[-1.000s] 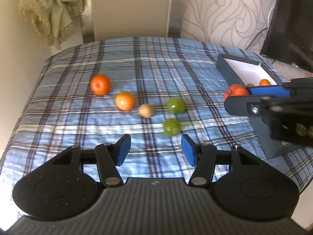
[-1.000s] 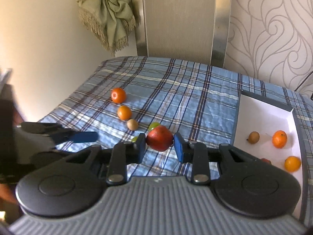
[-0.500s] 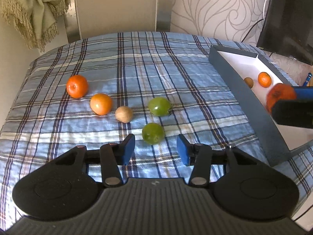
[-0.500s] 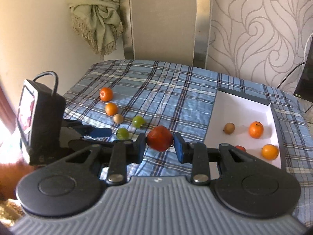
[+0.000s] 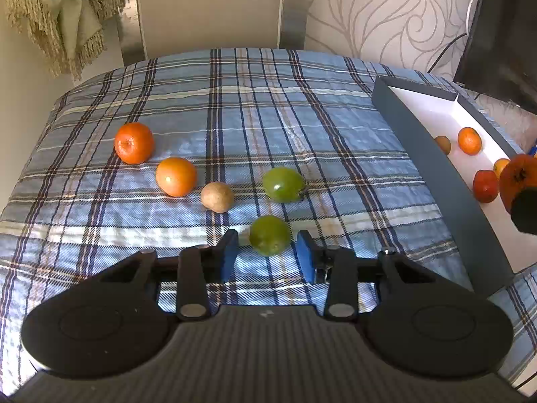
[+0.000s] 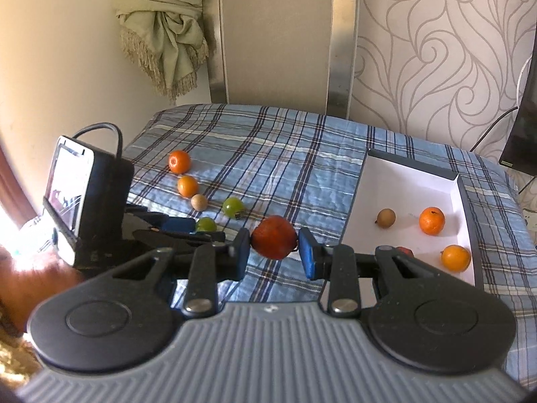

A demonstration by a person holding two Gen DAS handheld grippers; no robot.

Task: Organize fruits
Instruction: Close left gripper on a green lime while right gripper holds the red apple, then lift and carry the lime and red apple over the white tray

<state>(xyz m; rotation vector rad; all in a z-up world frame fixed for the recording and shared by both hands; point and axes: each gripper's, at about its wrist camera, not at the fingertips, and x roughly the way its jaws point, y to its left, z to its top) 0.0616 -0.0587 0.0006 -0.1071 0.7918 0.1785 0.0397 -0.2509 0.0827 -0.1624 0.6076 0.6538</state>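
My left gripper [image 5: 267, 257] is open, its blue pads on either side of a green fruit [image 5: 270, 235] that lies on the plaid cloth. A second green fruit [image 5: 283, 184], a tan fruit [image 5: 217, 196] and two oranges [image 5: 176, 176] [image 5: 134, 142] lie beyond it. My right gripper [image 6: 274, 253] is shut on a red fruit [image 6: 274, 241], held above the cloth just left of the white-lined box [image 6: 412, 181]. The red fruit also shows at the right edge of the left wrist view [image 5: 518, 176].
The box holds two oranges [image 6: 432, 220] [image 6: 455, 258], a brown fruit [image 6: 386, 217] and a red one [image 5: 485, 185]. A dark screen [image 5: 503, 33] stands behind it at the right. A fringed cloth [image 5: 60, 10] hangs on the wall at the back left.
My left gripper has moved forward, so the near green fruit now sits between its pads. My right gripper has carried the red fruit up and right, toward the box.
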